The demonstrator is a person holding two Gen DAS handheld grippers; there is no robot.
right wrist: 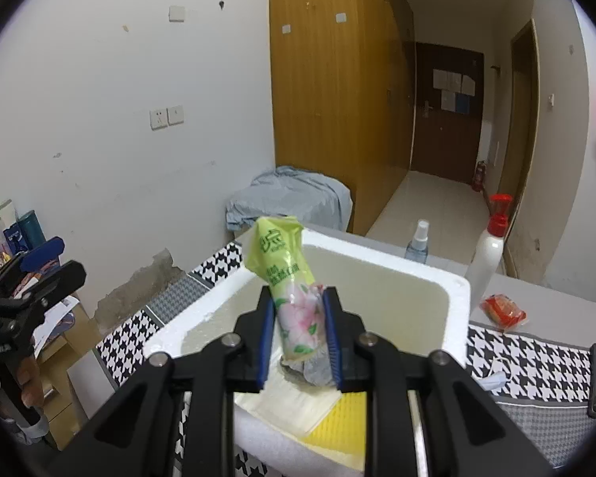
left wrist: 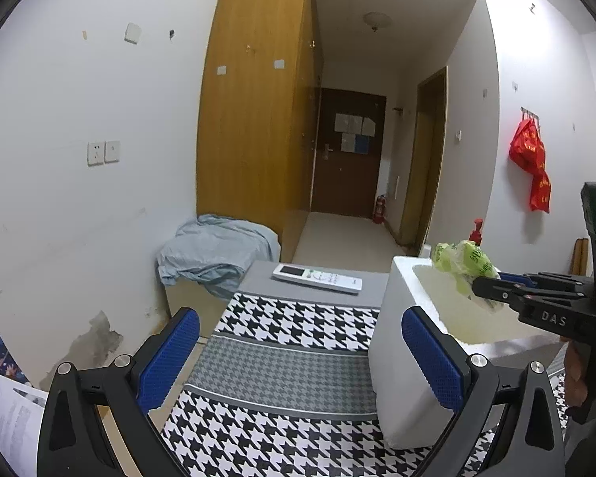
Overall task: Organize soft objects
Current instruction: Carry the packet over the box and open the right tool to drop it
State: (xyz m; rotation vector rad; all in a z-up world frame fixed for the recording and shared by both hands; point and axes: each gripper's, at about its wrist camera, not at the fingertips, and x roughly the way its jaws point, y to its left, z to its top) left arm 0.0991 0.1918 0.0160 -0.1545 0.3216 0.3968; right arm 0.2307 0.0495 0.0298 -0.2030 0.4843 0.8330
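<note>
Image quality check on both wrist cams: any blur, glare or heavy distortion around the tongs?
Left wrist: strong fisheye bowing of walls, black vignette in the corners; open left tongs sharp, no glare. Right wrist: same barrel distortion; right tongs clamp the green floral plastic tissue pack, whose lower end looks slightly soft; the white foam box is bright but not blown out.

The tissue pack (right wrist: 294, 298) is showing a glossy, crinkled plastic film wrapper. The foam box (right wrist: 455, 310) is presenting a matt, grainy white polystyrene surface. The right gripper (right wrist: 300, 334) is displaying matt black plastic links, shiny metal pivot pins and ribbed blue rubbery pads (right wrist: 267, 338). The houndstooth cloth (left wrist: 298, 318) is appearing as woven, matt fabric. The wardrobe (left wrist: 258, 99) is showing smooth, satin wood veneer.
</note>
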